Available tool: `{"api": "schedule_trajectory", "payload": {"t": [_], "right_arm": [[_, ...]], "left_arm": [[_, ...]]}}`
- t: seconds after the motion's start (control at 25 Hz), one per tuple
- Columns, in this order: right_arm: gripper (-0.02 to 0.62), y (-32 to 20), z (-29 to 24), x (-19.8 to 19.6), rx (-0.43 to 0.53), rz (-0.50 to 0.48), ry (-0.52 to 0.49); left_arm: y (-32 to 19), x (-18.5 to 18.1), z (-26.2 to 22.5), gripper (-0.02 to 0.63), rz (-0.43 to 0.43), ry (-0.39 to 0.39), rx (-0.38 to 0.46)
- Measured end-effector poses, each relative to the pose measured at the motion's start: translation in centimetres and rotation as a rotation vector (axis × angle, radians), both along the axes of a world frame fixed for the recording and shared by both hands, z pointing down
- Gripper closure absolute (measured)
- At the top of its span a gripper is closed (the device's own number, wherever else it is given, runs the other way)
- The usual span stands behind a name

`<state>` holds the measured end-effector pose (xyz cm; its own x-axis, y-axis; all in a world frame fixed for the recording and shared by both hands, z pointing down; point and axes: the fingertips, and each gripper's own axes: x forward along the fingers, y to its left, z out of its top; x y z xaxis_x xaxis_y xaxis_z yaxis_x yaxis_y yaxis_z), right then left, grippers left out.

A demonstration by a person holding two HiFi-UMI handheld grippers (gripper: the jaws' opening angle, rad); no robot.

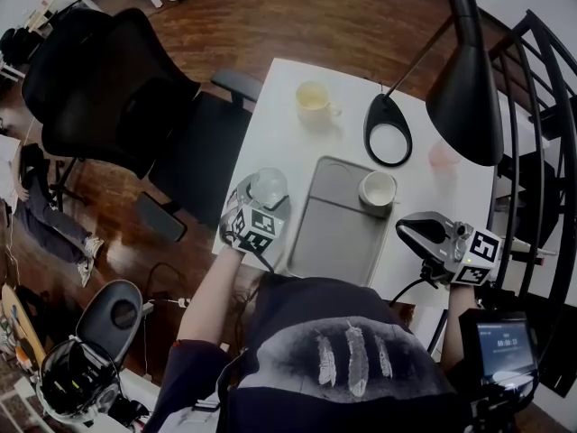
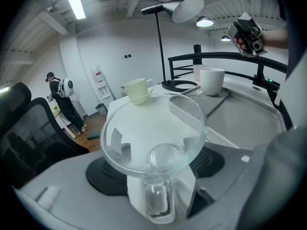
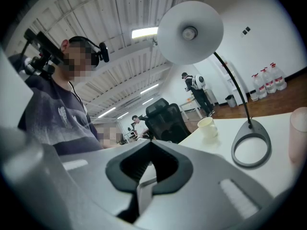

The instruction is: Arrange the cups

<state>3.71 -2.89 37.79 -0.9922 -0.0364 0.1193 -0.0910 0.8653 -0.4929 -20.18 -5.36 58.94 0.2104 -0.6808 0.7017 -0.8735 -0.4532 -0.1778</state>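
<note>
Head view looks steeply down at the table (image 1: 279, 133) — both gripper views skim low across it, sharing the cream cup (image 1: 312, 97).

White table (image 1: 279, 106) on dark wood floor (image 1: 297, 16); black lamp (image 1: 464, 88) on table, ring base (image 1: 388, 132) toward far side, shade raised on thin stem; black office chair (image 1: 108, 88) left of table, armrest near table's far corner; black railing (image 1: 541, 79) at right; small lit screen (image 1: 507, 345) lower right; right gripper view: water bottles (image 3: 268, 78) by far wall; person with backpack (image 3: 196, 87) standing nearby; second chair (image 3: 165, 119), another person (image 3: 139, 123) beside it; strip lights (image 3: 144, 32) on ceiling.
</note>
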Motion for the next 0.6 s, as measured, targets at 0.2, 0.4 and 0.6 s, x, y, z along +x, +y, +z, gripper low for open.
{"api": "schedule_trajectory", "payload": {"t": [0.2, 0.4, 0.6], "right_arm": [[0.594, 0.0, 0.1, 0.0, 0.000, 0.004, 0.004], [0.594, -0.1, 0.3, 0.1, -0.003, 0.011, 0.004], [0.594, -0.1, 0.3, 0.1, 0.002, 0.016, 0.011]], "left_arm": [[0.2, -0.1, 0.1, 0.229, 0.011, 0.009, -0.015], [0.6, -0.4, 0.3, 0.230, -0.007, 0.064, -0.040], [1.0, -0.7, -0.9, 0.230, 0.011, 0.097, -0.038]]}}
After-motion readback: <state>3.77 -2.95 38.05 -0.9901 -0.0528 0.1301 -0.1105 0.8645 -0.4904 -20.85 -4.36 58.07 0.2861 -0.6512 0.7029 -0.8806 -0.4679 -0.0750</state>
